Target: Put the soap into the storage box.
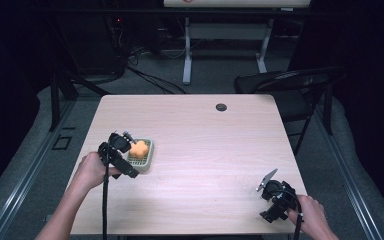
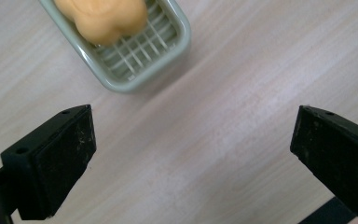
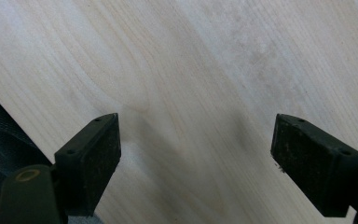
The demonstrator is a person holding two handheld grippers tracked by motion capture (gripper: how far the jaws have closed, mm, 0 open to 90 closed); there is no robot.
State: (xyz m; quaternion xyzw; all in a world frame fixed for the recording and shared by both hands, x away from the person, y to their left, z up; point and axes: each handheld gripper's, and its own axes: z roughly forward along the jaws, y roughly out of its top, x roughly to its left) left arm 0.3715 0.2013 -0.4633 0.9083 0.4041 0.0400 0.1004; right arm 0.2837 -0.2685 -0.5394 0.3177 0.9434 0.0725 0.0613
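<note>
The right gripper (image 1: 275, 192), held in the person's right hand (image 1: 312, 216), sits at the tabletop's (image 1: 205, 135) near right corner, closest to the camera in the high view. In the right gripper view its jaws stand wide apart over bare pale wood with nothing between them, beside the tabletop's edge. The left gripper (image 1: 122, 150), in the left hand (image 1: 91, 170), is near the left edge, just beside a small pale-green soap dish (image 1: 147, 156) with a slatted grid floor. An orange lobed soap (image 1: 139, 149) lies in the dish. In the left gripper view the jaws are spread wide and empty above the wood, the soap dish (image 2: 135, 70) lying just beyond them with the soap (image 2: 105, 18) on its grid. A round grommet (image 1: 221, 107) sits near the far edge. A black folding chair (image 1: 290, 82) stands off the far right corner.
</note>
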